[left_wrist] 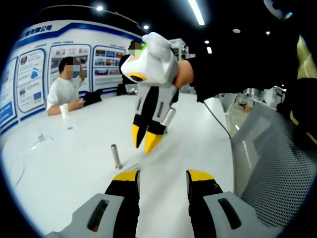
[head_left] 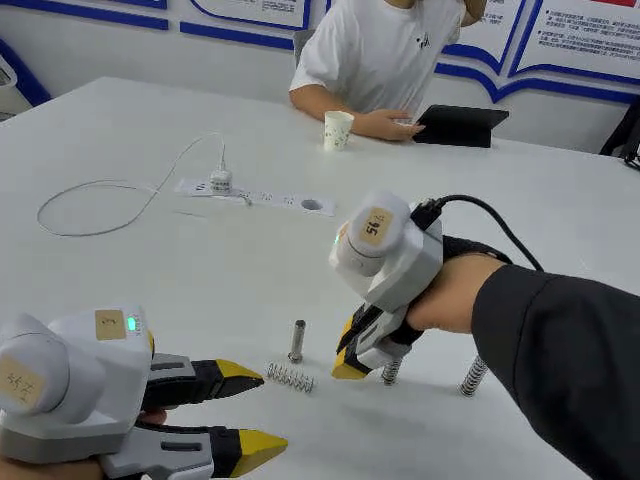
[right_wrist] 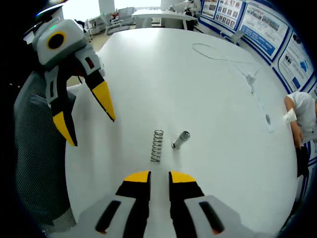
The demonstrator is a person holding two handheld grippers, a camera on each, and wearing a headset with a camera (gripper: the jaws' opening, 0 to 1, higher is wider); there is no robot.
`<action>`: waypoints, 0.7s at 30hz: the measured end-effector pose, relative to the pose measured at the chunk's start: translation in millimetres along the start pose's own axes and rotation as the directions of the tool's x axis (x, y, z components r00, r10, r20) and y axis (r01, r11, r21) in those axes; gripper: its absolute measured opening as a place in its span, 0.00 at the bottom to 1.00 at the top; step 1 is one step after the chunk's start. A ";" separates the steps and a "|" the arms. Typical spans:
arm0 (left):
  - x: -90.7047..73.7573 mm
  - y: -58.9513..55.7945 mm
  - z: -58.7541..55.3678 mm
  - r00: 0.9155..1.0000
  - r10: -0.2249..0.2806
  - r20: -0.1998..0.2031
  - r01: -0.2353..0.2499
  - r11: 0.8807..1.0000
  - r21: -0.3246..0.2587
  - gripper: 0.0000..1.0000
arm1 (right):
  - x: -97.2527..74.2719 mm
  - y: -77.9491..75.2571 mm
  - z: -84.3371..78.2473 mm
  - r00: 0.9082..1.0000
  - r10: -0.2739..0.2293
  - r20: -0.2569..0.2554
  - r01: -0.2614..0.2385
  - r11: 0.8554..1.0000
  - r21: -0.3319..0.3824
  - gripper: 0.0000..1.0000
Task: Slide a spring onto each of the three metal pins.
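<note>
Steel pin (head_left: 297,340) upright | coiled spring (head_left: 291,377) beside (flat) | left gripper (head_left: 272,410) jaws wide | right gripper (head_left: 348,370) jaws seemingly closed

You've got one metal pin (head_left: 297,340) bare, standing upright on the white surface (head_left: 200,270). A loose spring (head_left: 290,376) lies on its side just beside the pin's base. To the right, a second spring (head_left: 391,372) stands upright, partly hidden. A third spring (head_left: 473,375) stands further right, slightly tilted.
</note>
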State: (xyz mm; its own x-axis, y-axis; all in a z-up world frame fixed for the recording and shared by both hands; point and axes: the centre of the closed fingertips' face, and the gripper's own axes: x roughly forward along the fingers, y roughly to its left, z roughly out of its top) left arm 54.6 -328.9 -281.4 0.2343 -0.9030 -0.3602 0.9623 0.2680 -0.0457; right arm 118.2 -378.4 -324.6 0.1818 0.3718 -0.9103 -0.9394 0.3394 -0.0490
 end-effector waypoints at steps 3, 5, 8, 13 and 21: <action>-0.1 0.2 -0.2 1.000 0.001 -0.001 -0.001 1.000 0.000 0.38 | 7.9 2.5 3.4 1.000 0.003 0.016 -0.003 1.000 0.018 0.15; -0.4 0.6 -0.6 1.000 0.002 -0.002 -0.002 1.000 -0.001 0.38 | 12.1 3.0 5.0 1.000 0.003 0.022 -0.004 1.000 0.029 0.15; -0.9 1.3 -1.2 1.000 0.003 -0.003 -0.003 1.000 -0.003 0.38 | 17.2 3.1 6.9 1.000 0.000 0.029 -0.001 0.999 0.038 0.15; -1.0 1.3 -1.9 1.000 0.004 -0.004 -0.004 1.000 -0.004 0.38 | 23.8 2.7 8.8 0.999 0.002 0.033 -0.004 0.998 0.057 0.14; -3.0 2.4 -2.4 1.000 0.011 -0.005 -0.011 1.000 -0.007 0.38 | 34.4 2.7 7.9 1.000 0.012 0.020 -0.013 0.996 0.083 0.12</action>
State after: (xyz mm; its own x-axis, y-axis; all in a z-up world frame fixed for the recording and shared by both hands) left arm 55.9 -324.7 -282.7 0.2442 -0.8983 -0.3652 0.9587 0.2802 -0.0480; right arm 124.2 -357.8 -352.8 0.1768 0.3932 -0.9023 -0.9142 0.4052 -0.0026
